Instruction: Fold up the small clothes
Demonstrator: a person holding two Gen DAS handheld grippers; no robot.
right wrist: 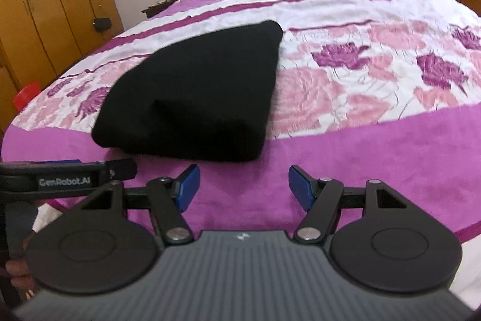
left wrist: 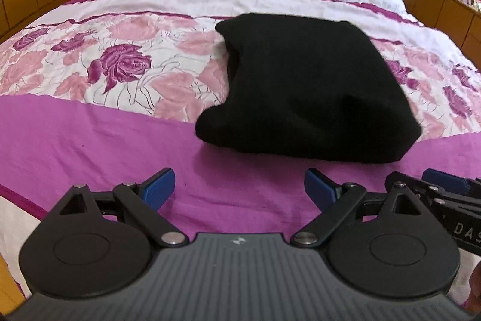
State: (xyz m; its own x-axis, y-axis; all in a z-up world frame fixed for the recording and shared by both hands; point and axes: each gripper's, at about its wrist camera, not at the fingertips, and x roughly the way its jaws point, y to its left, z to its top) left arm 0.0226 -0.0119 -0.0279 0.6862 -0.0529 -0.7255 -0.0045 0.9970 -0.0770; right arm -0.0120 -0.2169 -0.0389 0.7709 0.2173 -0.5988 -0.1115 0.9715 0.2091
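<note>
A black garment point(left wrist: 303, 92) is seen lying on the bedspread point(left wrist: 90, 140) as a compact, thick bundle, astride the border between the floral band and the plain magenta band. Judged from its doubled edges and tidy outline, the folding of this piece appears to be done or nearly so; a last squaring of the edges may be all that is left (no other small clothes can be made out on the bed).

To the left of the garment, and nearer the foot of the bed, the left gripper point(left wrist: 239, 190) is held with its jaws spread wide; nothing is grasped or touched. To the right of the garment, at a like remove, the right gripper point(right wrist: 243, 185) is likewise held well open and empty, short of the cloth.
</note>
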